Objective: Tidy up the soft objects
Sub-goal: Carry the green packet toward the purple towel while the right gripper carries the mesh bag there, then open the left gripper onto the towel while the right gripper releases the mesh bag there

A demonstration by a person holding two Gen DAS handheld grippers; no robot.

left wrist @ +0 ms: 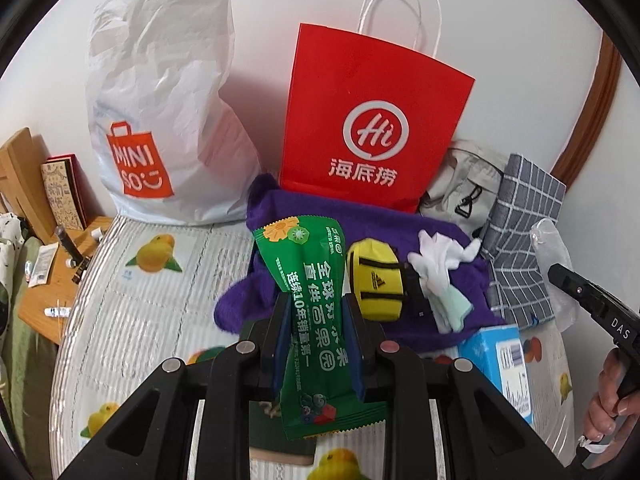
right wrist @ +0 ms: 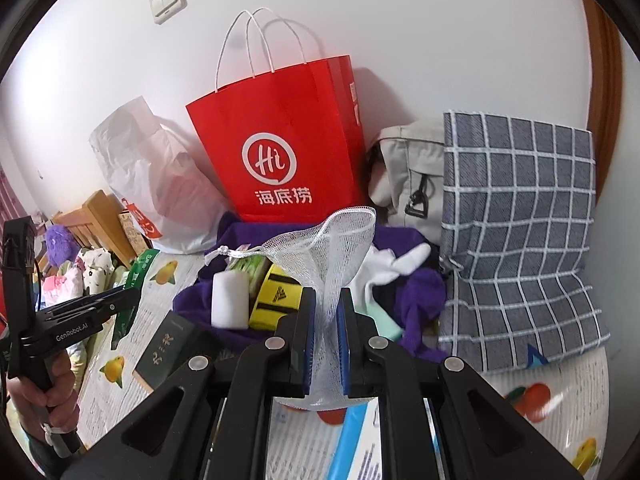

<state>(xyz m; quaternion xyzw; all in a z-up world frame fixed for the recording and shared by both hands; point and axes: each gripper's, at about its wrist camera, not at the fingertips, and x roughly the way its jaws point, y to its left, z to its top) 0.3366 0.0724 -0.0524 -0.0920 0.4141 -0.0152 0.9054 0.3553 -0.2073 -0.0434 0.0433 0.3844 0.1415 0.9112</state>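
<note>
Left wrist view: left gripper clamped on a green crinkly snack packet, held above the fruit-print bedspread, near a purple fuzzy cloth. Right wrist view: right gripper pinching a white mesh drawstring pouch, lifted over the same purple pile, red paper bag behind.

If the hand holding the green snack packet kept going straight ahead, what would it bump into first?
Probably the purple cloth on the bed, with the red paper bag right behind it. The left gripper points down at that pile, though depth is hard to judge.
</note>
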